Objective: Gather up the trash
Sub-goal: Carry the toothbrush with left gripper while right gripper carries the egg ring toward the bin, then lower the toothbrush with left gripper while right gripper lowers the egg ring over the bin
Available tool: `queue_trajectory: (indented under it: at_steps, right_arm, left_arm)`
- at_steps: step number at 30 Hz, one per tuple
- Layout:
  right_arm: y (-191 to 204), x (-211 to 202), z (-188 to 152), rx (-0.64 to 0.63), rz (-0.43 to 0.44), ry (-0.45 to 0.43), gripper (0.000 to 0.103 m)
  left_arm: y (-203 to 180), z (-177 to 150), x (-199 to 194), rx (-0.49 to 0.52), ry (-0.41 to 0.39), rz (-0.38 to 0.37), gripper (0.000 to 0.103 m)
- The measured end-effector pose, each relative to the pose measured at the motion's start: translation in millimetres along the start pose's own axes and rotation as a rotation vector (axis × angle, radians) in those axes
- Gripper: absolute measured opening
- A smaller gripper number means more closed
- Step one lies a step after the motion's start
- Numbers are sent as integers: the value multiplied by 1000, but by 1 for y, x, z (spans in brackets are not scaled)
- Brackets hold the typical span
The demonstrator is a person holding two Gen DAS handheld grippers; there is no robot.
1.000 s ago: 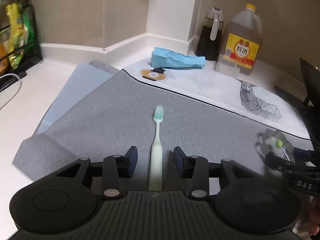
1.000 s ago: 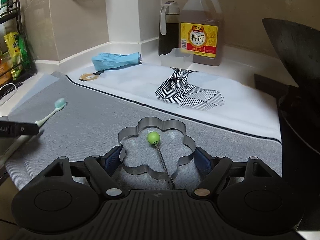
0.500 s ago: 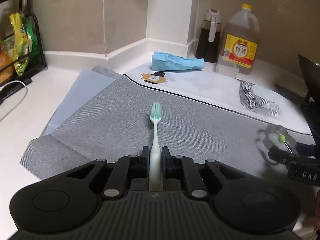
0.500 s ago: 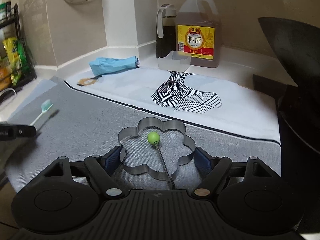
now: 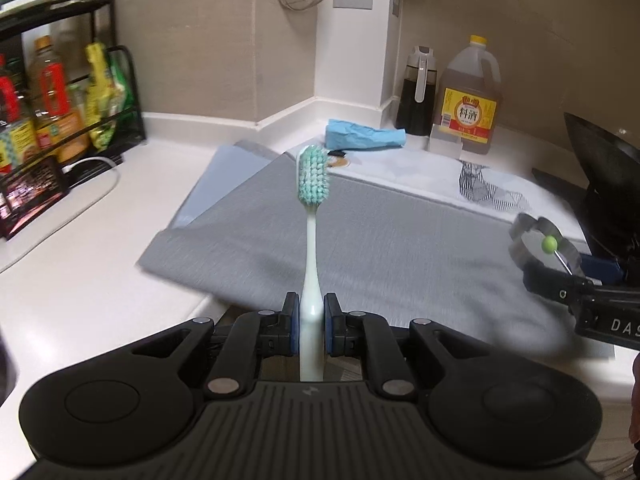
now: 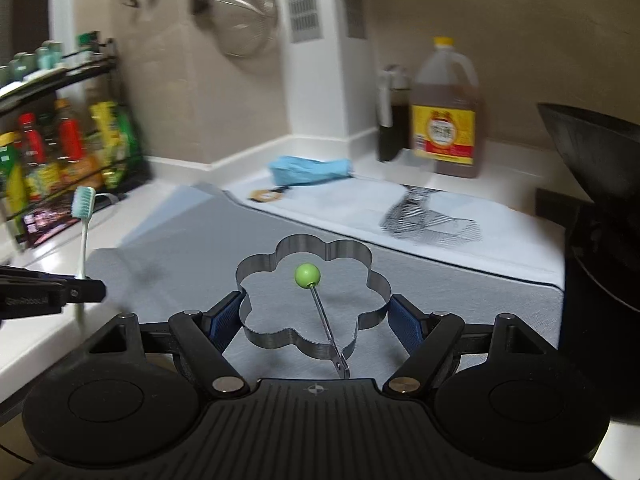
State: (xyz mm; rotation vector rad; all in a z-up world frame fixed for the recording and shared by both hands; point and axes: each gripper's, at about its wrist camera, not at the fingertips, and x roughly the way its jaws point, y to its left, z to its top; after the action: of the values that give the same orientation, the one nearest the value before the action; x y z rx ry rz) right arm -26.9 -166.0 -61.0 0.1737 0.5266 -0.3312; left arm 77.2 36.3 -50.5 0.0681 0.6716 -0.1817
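Note:
My left gripper (image 5: 311,320) is shut on the handle of a pale green toothbrush (image 5: 312,216) and holds it up above the grey mat (image 5: 384,240), bristles pointing away. The toothbrush also shows at the left of the right wrist view (image 6: 83,232). My right gripper (image 6: 316,316) is shut on a flower-shaped metal egg ring (image 6: 312,292) with a green knob (image 6: 307,274), lifted off the mat; the ring shows at the right of the left wrist view (image 5: 540,244). A crumpled blue paper wad (image 5: 362,136) lies at the back of the counter on a white cloth.
A white cloth with a deer print (image 5: 492,192) lies behind the grey mat. A cooking wine jug (image 5: 472,100) and a dark bottle (image 5: 416,96) stand at the back. A black rack of bottles (image 5: 44,92) stands at the left. A black wok (image 6: 596,184) is at the right.
My left gripper closed on the toothbrush and lifted it off the mat, pulling back. My right gripper lifted the egg ring off the mat and drew back too.

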Motion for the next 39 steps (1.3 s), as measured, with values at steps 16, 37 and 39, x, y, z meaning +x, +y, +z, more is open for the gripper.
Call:
queue_trajectory:
  at_steps: [16,37,39]
  right_arm:
    - [66,-64,-67,-153,220,95,80]
    - [103,-46,-134,-315,221,297,80]
    - [104,-45,-135,-320,222,302,80]
  left_arm:
    - [27,-113,-83,-8,63,58,13]
    - [48,-189,-73,-138,193,87,13]
    - [48,-189,-72,-133,194,87,13]
